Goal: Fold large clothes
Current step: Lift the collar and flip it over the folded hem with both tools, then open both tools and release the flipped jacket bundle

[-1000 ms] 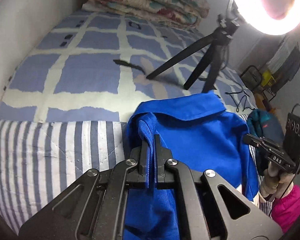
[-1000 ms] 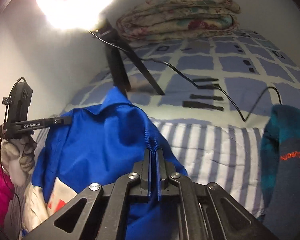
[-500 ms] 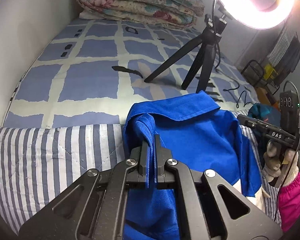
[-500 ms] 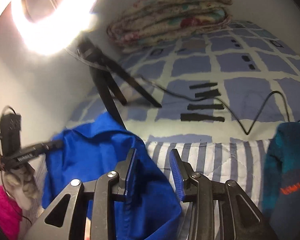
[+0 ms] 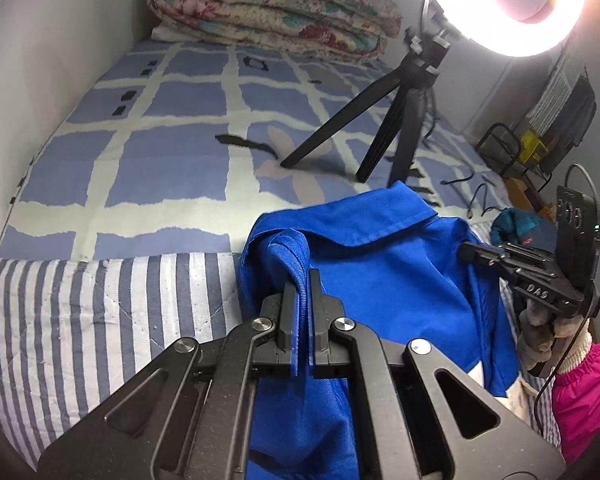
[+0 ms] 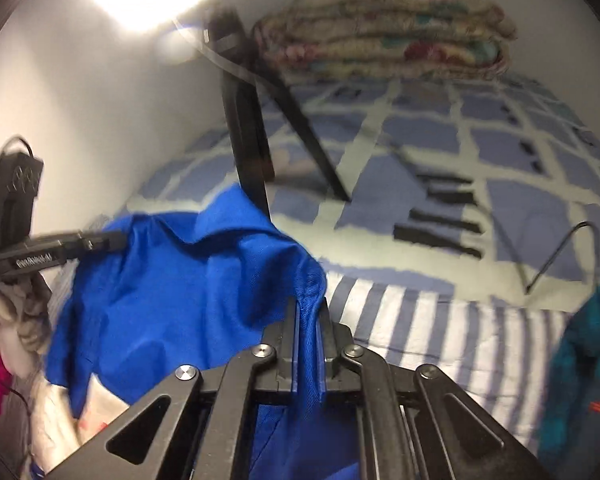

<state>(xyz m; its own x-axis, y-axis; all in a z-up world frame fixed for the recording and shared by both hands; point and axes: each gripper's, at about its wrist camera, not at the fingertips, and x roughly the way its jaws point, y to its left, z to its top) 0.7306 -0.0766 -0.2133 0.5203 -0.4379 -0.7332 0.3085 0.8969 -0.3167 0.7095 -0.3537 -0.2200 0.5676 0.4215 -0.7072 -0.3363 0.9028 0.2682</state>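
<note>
left wrist view: the blue garment (image 5: 380,280) is seen held up over the striped quilt (image 5: 100,304), in front of the checked bedsheet (image 5: 172,152), and a thick seam of it is clamped between the closed jaws of the left gripper (image 5: 299,320). in the right wrist view the right gripper (image 6: 307,344) is seen closed on another edge of the same garment (image 6: 188,280), with blue cloth pinched between its pads; the picture is blurred there, so the exact part of the edge cannot be told. the garment is thus gripped at two points, one by each hand, and it hangs down from both jaws, while its collar stands up toward the tripod (image 5: 380,132). the long axis of the held edge is judged to run from one gripper to the other, across the bed, and the body of the garment falls below it toward the person. the span between the jaws looks slack and crumpled, not stretched. for the next move it is judged that the two hands must be drawn apart along this axis, so that the cloth is spread flat before it is laid on the quilt. neither hand is nearer; both already hold the cloth. a teal garment (image 6: 580,380) lies just beside on the right and may be caught.
</note>
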